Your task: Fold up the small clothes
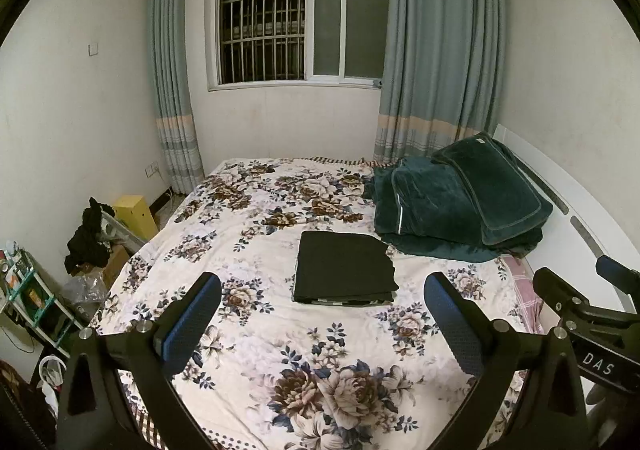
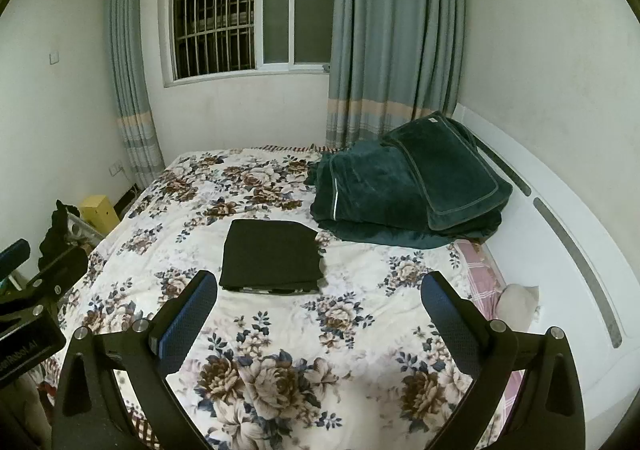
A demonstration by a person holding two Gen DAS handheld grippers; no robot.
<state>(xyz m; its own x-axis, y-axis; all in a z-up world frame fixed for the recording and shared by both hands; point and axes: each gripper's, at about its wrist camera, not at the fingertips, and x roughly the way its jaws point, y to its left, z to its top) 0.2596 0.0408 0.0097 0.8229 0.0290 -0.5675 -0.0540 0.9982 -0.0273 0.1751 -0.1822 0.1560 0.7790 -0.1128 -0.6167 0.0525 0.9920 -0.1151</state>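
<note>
Item: black garment (image 1: 344,268), folded into a flat rectangle, mid-bed on my floral quilt (image 1: 256,334), its long axis running away from me. Left hand-held gripper (image 1: 320,324): spread, empty, garment dead ahead, nearer. Right hand-held gripper (image 2: 318,322): spread, empty, garment ahead-left.

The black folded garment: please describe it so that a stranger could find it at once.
Start at the flowered bedspread below the window. Near its middle lies the black folded garment, a flat neat rectangle. Unlike the bulky dark green blanket pile beside it, it is thin and plain black.
</note>
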